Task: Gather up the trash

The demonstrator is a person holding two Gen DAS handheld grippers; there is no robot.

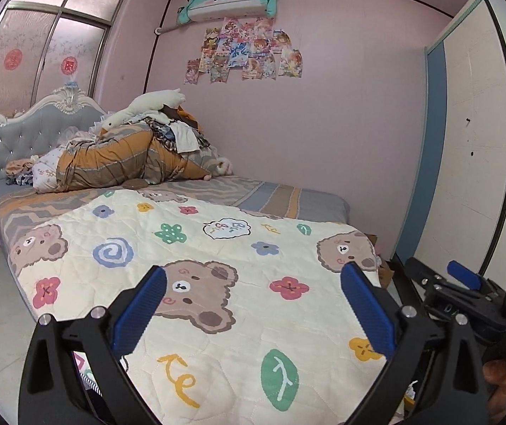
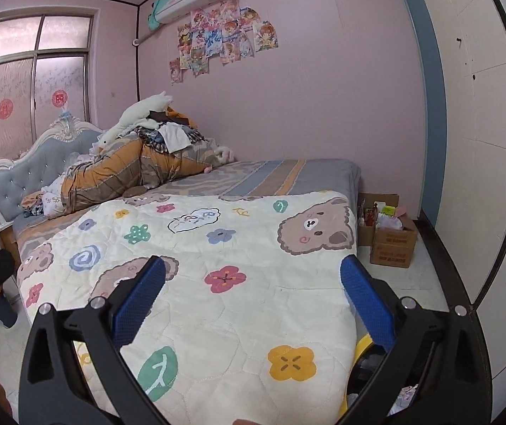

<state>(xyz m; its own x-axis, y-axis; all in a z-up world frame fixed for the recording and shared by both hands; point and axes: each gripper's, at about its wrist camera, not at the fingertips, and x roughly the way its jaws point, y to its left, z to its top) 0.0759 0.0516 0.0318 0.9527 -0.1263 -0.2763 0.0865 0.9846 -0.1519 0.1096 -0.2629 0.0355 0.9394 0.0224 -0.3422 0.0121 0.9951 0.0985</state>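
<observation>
1. Through the left wrist camera, I held my left gripper point(image 1: 253, 276) wide apart and empty above the quilt point(image 1: 217, 283).
2. Through the right wrist camera, my right gripper point(image 2: 253, 272) gaped, holding nothing; a cardboard box point(image 2: 392, 244), possibly holding trash, sat beside the bed point(image 2: 288, 173).

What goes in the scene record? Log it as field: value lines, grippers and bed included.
left gripper: open, holding nothing, above the quilt
right gripper: open, holding nothing, above the quilt
quilt: cream, bears and flowers, spread on the bed
bedding pile: heaped by the headboard
cardboard boxes: on the floor at the bed's far corner, filled with small items
trash in grasp: none
</observation>
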